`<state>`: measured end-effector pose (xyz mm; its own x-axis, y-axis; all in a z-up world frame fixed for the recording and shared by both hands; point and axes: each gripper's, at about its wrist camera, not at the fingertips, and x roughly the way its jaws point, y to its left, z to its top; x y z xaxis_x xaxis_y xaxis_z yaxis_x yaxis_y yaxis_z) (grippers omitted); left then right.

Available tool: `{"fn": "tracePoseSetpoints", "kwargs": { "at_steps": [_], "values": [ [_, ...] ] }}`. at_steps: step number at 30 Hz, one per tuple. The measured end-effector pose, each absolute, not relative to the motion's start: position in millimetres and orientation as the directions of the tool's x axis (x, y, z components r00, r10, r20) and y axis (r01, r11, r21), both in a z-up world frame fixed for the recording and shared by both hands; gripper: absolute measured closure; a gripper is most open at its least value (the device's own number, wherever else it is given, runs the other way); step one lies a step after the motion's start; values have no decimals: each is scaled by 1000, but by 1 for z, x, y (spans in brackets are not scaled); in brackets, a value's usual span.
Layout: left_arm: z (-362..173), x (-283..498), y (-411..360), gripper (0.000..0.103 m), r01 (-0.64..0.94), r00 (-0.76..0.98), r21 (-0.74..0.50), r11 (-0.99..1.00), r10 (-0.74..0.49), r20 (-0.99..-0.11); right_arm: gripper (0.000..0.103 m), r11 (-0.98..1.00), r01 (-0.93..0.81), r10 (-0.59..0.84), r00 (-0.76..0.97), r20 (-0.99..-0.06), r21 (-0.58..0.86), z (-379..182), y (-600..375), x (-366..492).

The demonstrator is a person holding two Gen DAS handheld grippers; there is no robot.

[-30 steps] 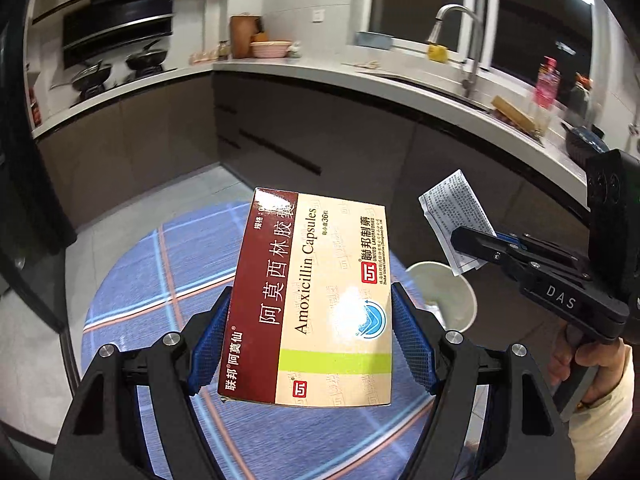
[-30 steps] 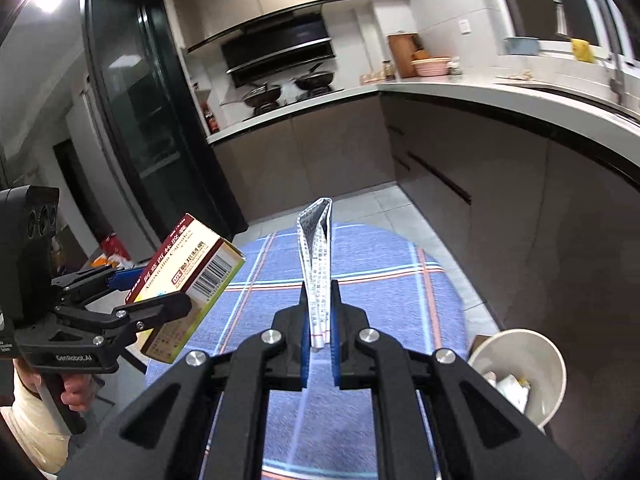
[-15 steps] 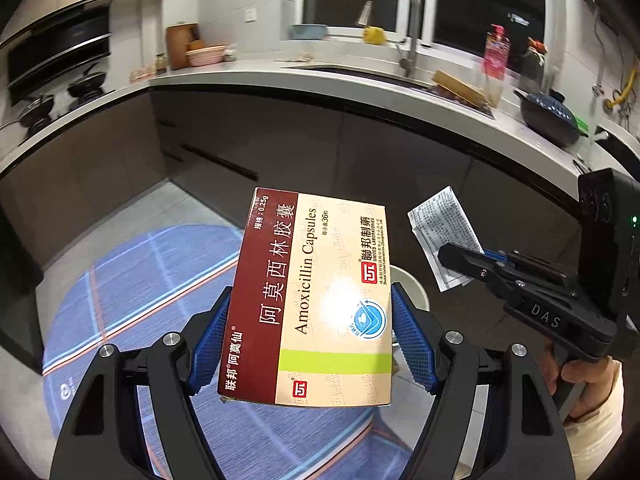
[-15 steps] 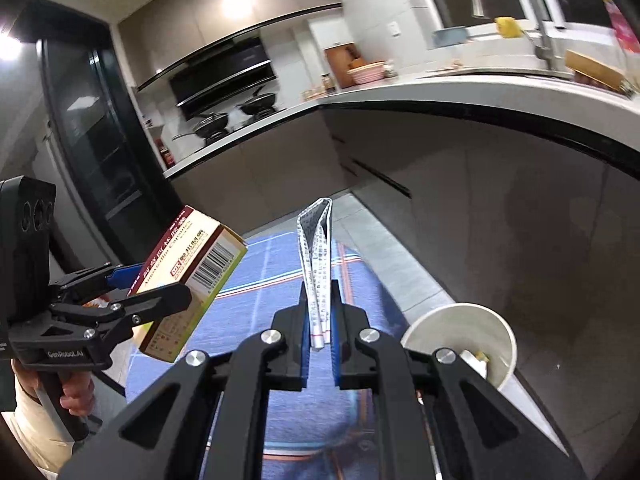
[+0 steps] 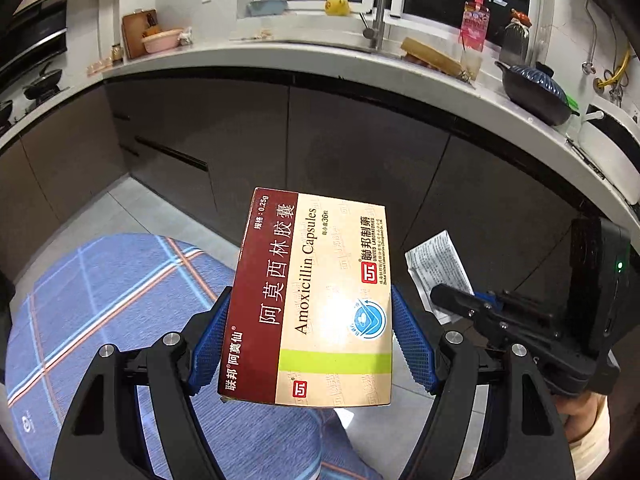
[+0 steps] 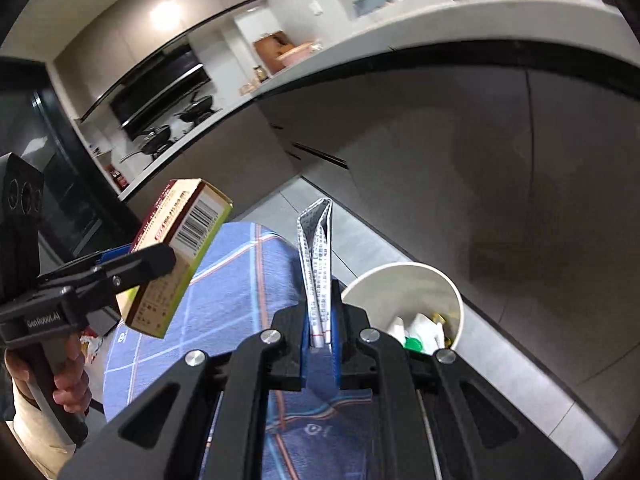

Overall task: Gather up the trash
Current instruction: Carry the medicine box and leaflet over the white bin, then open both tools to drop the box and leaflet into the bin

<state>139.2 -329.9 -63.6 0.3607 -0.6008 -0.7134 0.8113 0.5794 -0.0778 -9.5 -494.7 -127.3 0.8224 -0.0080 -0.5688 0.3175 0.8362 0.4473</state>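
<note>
My left gripper (image 5: pixel 308 344) is shut on a maroon and cream medicine box (image 5: pixel 316 300) marked Amoxicillin Capsules, its blue pads pressing both long sides. The same medicine box (image 6: pixel 176 252) shows at the left of the right wrist view, held in the air. My right gripper (image 6: pixel 320 320) is shut on a folded printed paper leaflet (image 6: pixel 316 256) that sticks up between its jaws. The leaflet (image 5: pixel 436 268) also appears at the right of the left wrist view. A white round bin (image 6: pixel 404 284) stands on the floor just right of the right gripper, with white scraps and a green bit inside.
A blue plaid round rug (image 5: pixel 112 292) covers the grey tile floor. Dark cabinets (image 5: pixel 320 136) under a white counter (image 5: pixel 280 60) curve around the far side, with sink, tap, bottles and a dark pot on top. A person's hand (image 6: pixel 72 384) holds the left gripper's handle.
Both grippers have swung toward the cabinets and dropped lower, still holding box and leaflet. The white bin has grown larger and closer in the right wrist view; the rug slid left.
</note>
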Motion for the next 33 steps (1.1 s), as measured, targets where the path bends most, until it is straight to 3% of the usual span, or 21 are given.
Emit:
{"fn": "tracePoseSetpoints", "kwargs": {
  "at_steps": [27,30,33],
  "values": [
    [-187,218,-423,31,809,232,-117,576,-497,-836,87,781,423,61,681,-730,459,-247,-550,45],
    [-192,220,-424,31,812,234,-112,573,-496,-836,85,785,424,61,673,-737,452,-252,-552,52],
    [-196,220,-426,31,820,249,-91,565,-495,-832,74,794,424,54,666,-744,436,-253,-551,59]
  ]
}}
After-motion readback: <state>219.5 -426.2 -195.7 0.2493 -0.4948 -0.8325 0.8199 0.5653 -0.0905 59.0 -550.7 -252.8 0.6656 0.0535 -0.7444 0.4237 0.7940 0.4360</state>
